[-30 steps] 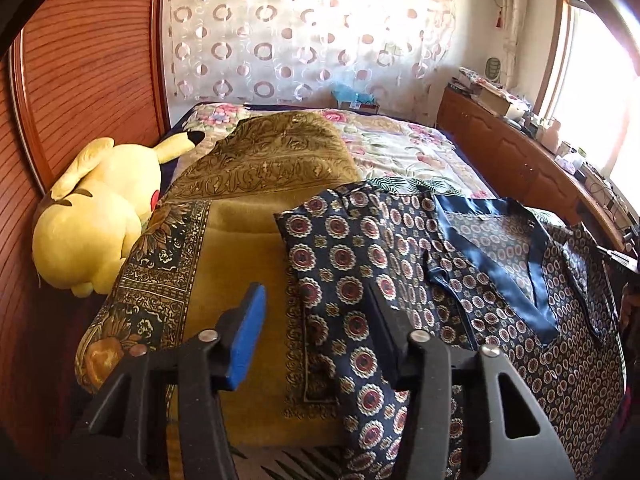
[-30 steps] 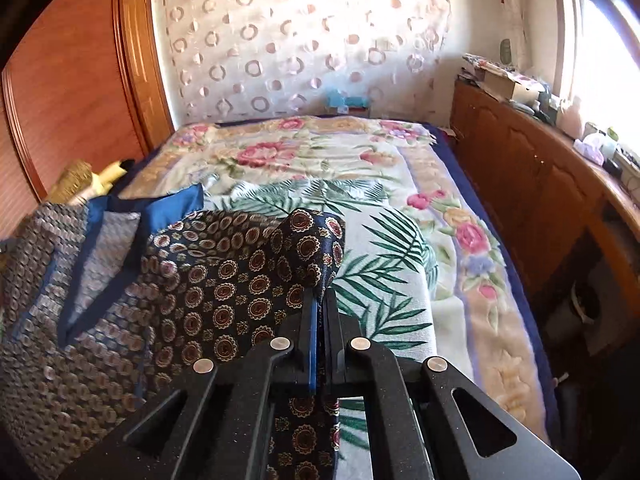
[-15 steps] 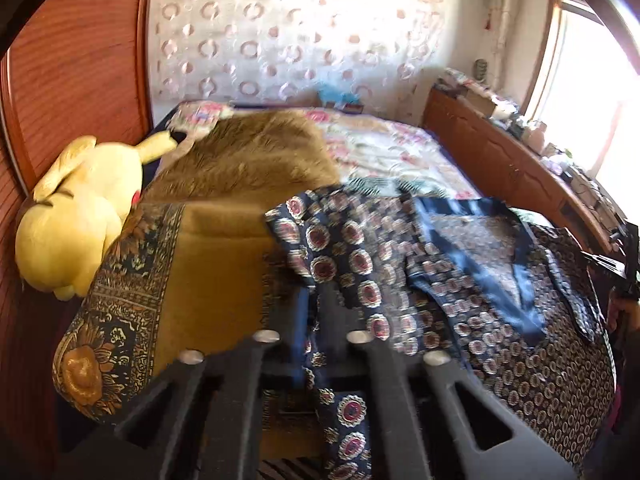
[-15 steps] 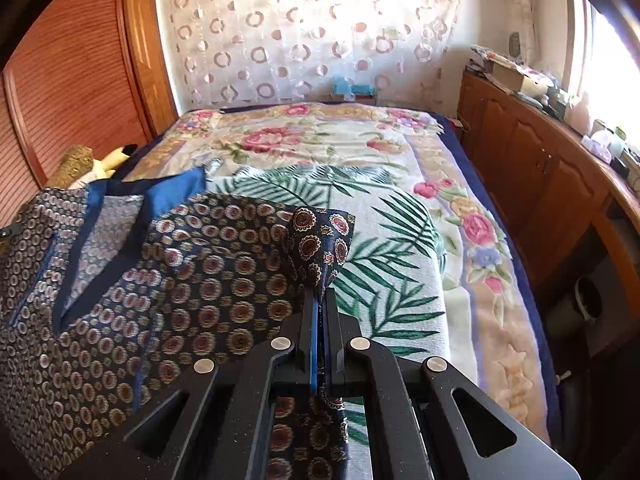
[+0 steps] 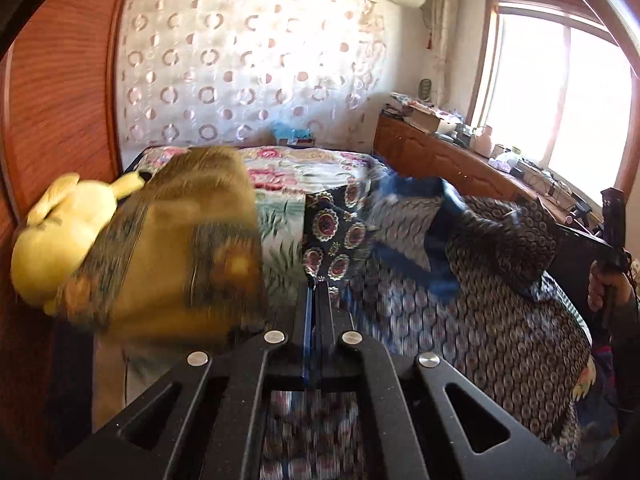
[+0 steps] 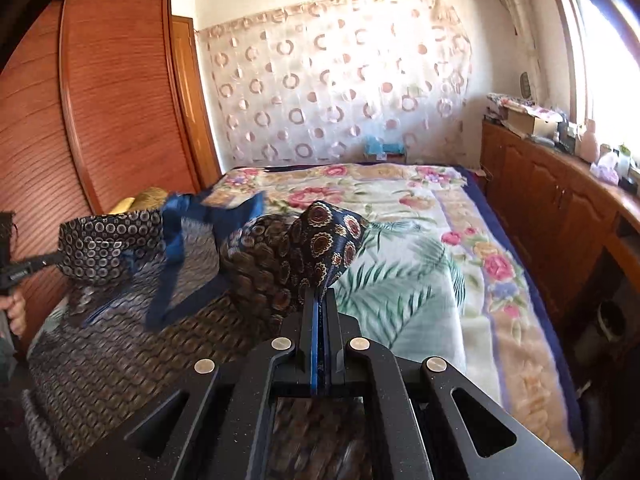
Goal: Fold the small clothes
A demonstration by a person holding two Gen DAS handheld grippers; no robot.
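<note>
Garment (image 5: 480, 320) corners between both clamped grippers (image 5: 317, 286) (image 6: 320, 300), folds motion-blurred.

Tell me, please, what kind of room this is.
Most likely a home bedroom. A bed with a floral blanket fills the room, a yellow plush toy lies beside a wooden wardrobe, and a patterned garment is held by both the left gripper and the right gripper.
</note>
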